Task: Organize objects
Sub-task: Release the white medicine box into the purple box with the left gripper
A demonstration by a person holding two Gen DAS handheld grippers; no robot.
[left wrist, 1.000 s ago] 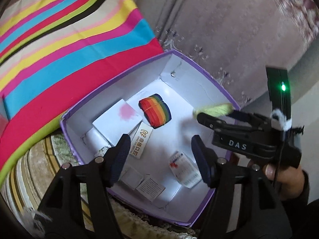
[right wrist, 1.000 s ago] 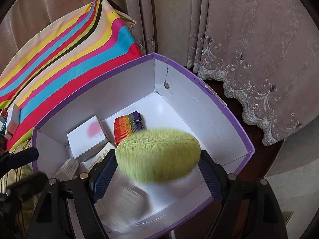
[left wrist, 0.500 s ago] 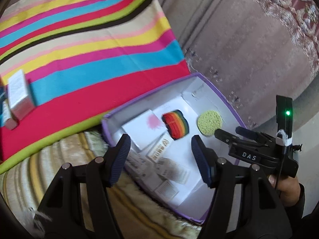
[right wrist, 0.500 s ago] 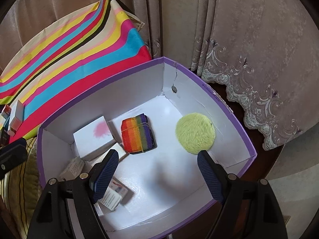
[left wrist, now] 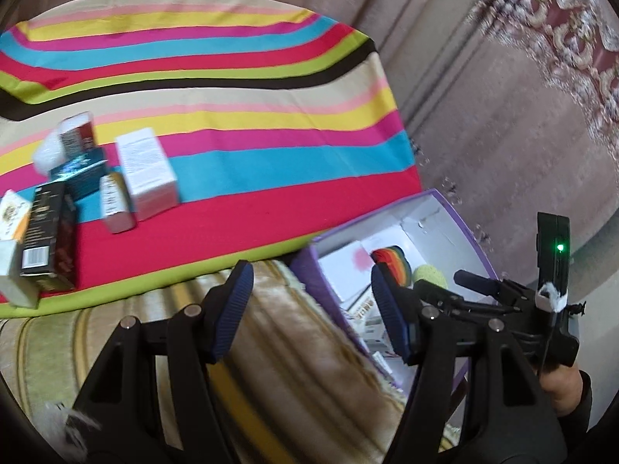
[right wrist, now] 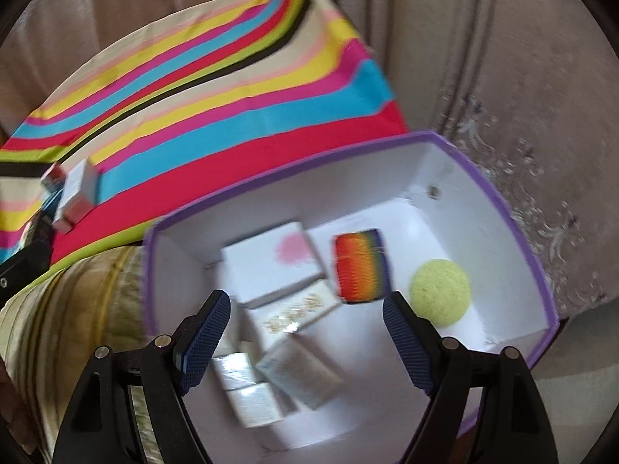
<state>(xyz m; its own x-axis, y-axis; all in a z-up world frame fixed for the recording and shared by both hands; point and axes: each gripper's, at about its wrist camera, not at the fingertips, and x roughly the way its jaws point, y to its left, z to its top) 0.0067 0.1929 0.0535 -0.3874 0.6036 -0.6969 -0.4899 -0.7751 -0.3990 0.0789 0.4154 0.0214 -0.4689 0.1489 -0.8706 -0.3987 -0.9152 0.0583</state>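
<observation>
A purple-rimmed white box [right wrist: 514, 208] [left wrist: 470, 232] holds a round green puff [right wrist: 440, 292] [left wrist: 429, 276], a rainbow-striped pad [right wrist: 359, 268] [left wrist: 390, 257], a white box with a pink spot [right wrist: 271, 261] and several small white packets. My right gripper [right wrist: 307, 338] is open and empty above the box. My left gripper [left wrist: 309, 311] is open and empty over the box's left edge. Several small cartons, among them a white one [left wrist: 147, 172] and a black one [left wrist: 46, 230], stand on the striped cloth [left wrist: 232, 123].
The striped cloth [right wrist: 216, 92] covers a raised surface left of the box. A beige patterned cover [left wrist: 290, 379] lies under my left gripper. Curtains [left wrist: 503, 116] hang behind. My right gripper and the hand holding it show at the right in the left wrist view [left wrist: 460, 290].
My right gripper let the green puff go into the box and pulled back. My left gripper swung left from above the box towards the striped cloth, bringing the cartons into view.
</observation>
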